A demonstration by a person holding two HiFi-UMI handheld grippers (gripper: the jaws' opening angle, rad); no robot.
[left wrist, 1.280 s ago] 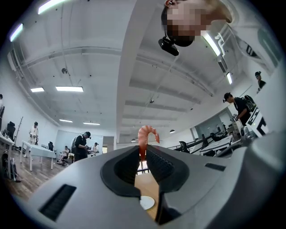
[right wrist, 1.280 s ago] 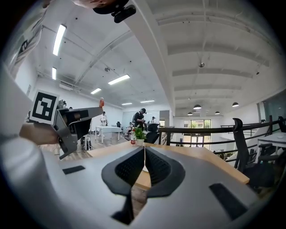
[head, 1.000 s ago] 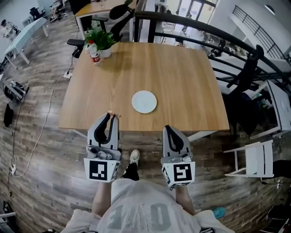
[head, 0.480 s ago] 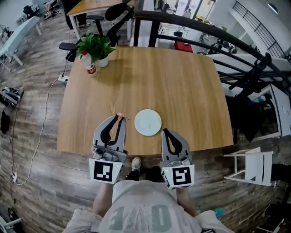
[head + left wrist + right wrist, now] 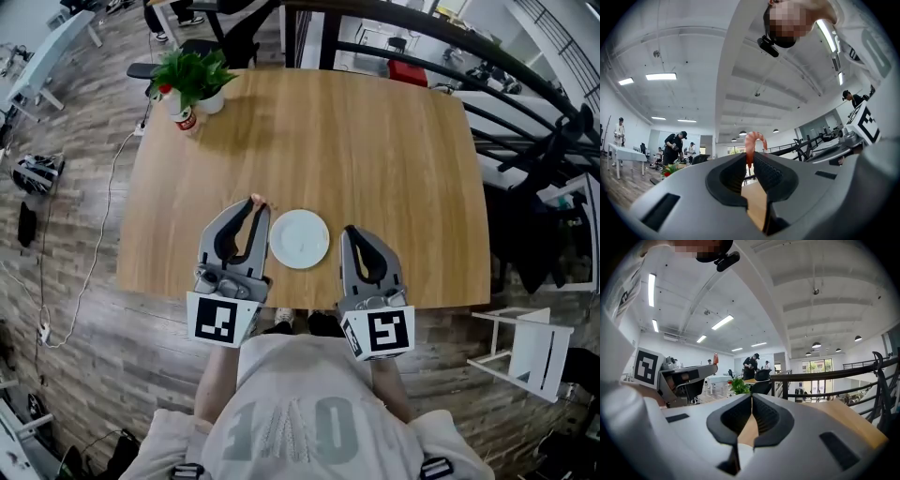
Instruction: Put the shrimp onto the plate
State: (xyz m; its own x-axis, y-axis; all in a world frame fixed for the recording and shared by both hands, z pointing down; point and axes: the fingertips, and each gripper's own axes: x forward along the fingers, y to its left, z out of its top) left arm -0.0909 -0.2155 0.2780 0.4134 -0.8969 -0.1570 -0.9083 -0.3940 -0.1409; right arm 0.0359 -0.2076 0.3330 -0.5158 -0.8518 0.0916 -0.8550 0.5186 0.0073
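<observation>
A small pink shrimp (image 5: 752, 143) sticks out from the tips of my left gripper (image 5: 750, 161), which is shut on it. In the head view the shrimp (image 5: 256, 200) shows at the left gripper's (image 5: 253, 208) tips, just left of the white round plate (image 5: 300, 238) on the wooden table (image 5: 375, 141). My right gripper (image 5: 351, 234) hovers beside the plate's right edge. Its jaws meet with nothing between them in the right gripper view (image 5: 751, 404).
A potted green plant (image 5: 192, 77) and a small red-labelled bottle (image 5: 180, 114) stand at the table's far left corner. Black office chairs (image 5: 244, 23) and a dark railing lie beyond the table. A white folding chair (image 5: 530, 347) stands at the right on the wood floor.
Both grippers have moved forward from the table's near edge to flank the plate. The left one has kept the shrimp throughout.
</observation>
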